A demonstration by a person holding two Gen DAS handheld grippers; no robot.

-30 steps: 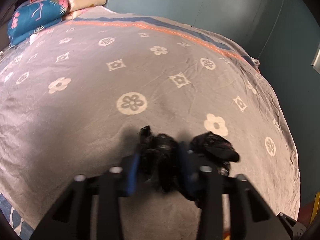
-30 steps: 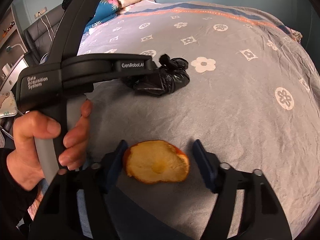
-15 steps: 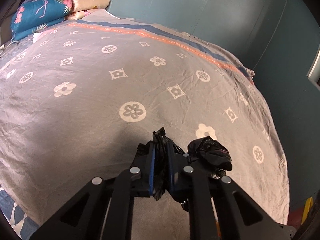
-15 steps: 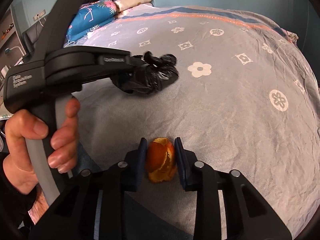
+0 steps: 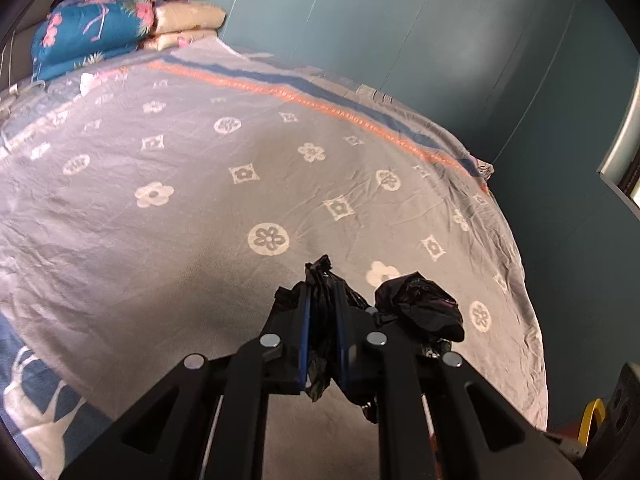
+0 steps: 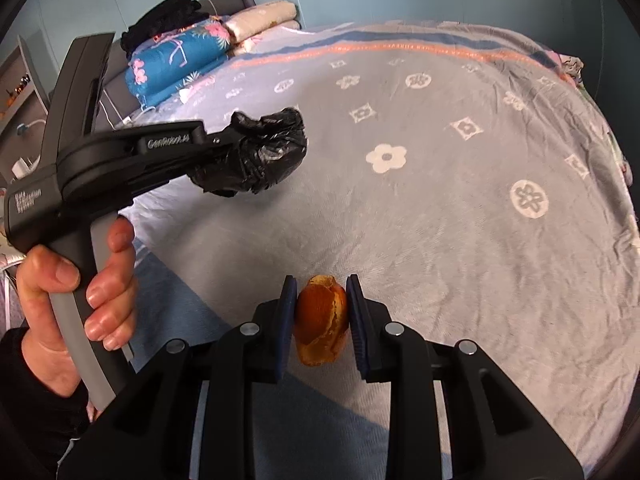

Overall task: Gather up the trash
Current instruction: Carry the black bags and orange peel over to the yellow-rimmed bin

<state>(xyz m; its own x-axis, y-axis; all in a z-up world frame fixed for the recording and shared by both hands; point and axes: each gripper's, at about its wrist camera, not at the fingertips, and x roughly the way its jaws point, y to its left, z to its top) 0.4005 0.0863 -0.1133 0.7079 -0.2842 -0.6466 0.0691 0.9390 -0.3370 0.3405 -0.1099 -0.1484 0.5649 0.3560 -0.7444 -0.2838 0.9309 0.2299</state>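
The black plastic bag [image 5: 416, 308] is crumpled into a bunch and hangs above the bed, pinched in the left claw [image 5: 320, 316], whose jaws are squeezed fully together on a fold of it; whether anything lies inside the bag cannot be told. In the right wrist view the same bag [image 6: 256, 152] bulges past the tip of the left claw [image 6: 224, 140], clear of the bedspread, while a person's hand [image 6: 84, 292] grips the grey handle below. The right claw [image 6: 320, 312] has the orange peel [image 6: 320, 320] between its blue pads, pressed on both sides, with the jaws closing in on it; the peel stands on edge, folded, just above the bed. The bed [image 6: 460, 220] is covered by a grey bedspread with white flowers and diamonds and an orange and blue stripe along the far edge. At its head lie a folded blue floral quilt [image 5: 92, 36], cream pillows [image 5: 188, 24] beside it, and a dark heap of clothing [image 6: 164, 20] on top. A teal wall [image 5: 400, 28] rises behind the bed. A shelf [image 6: 20, 88] and white cables stand at the left edge of the right wrist view.
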